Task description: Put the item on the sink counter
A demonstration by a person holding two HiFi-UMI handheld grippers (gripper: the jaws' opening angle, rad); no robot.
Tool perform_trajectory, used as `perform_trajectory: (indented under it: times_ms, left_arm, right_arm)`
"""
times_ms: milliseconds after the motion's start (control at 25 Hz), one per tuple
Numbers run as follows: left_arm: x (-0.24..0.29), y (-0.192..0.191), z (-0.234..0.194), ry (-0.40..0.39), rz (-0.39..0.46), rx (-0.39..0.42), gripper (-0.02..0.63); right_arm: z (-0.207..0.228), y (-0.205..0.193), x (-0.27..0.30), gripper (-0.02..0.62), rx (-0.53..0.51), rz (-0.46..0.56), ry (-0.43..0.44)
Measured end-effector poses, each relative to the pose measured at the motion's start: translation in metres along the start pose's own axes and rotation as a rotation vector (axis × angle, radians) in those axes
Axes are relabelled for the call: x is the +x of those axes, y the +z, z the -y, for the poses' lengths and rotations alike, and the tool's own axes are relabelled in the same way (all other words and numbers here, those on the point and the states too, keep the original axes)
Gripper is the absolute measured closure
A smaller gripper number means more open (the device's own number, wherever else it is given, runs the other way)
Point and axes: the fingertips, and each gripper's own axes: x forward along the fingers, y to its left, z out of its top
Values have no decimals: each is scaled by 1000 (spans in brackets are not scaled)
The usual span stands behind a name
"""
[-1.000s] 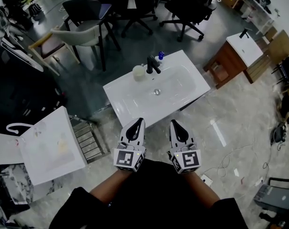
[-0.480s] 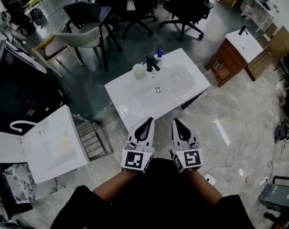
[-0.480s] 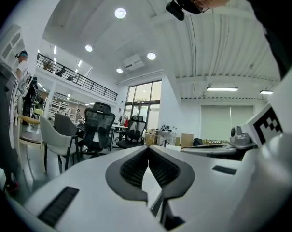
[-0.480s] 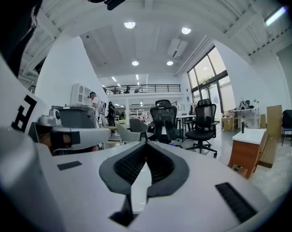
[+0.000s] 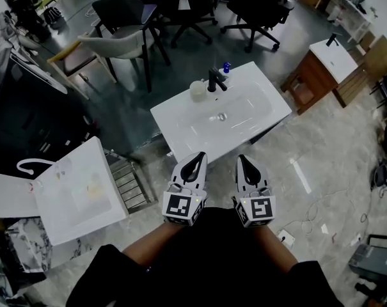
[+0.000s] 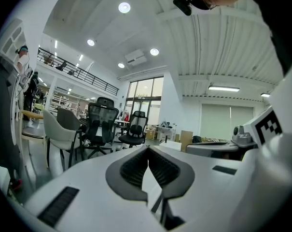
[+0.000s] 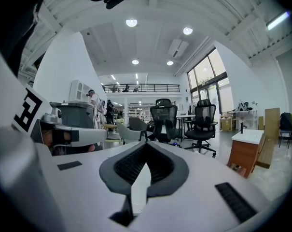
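The white sink counter [image 5: 180, 121] stands ahead of me on the grey floor, with a black faucet [image 5: 213, 80] at its back edge. A round white item [image 5: 198, 91] sits left of the faucet and a small blue item [image 5: 226, 66] right of it. My left gripper [image 5: 195, 158] and right gripper [image 5: 244, 161] are held side by side near my body, just short of the counter's near edge. Both are shut with nothing between the jaws, as the left gripper view [image 6: 148, 148] and the right gripper view [image 7: 146, 144] also show.
A second white basin top [image 5: 78, 190] lies at the left with a metal rack [image 5: 126, 184] beside it. A wooden vanity with a basin [image 5: 321, 62] stands at the right. Chairs [image 5: 126, 34] crowd the space behind the counter. Cables lie on the floor at the right [image 5: 321, 213].
The head view has shifted, so the counter sits slightly further right in the picture. Both grippers have drifted a little right together and stay shut and empty.
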Motion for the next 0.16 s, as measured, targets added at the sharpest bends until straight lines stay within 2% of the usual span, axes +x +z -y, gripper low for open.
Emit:
perform_trajectory:
  times_ms: [160]
  left_arm:
    - [-6,-5,-10,-17,-10,2,589]
  right_arm:
    - [-12,-2,7,565,-5,-2,-8]
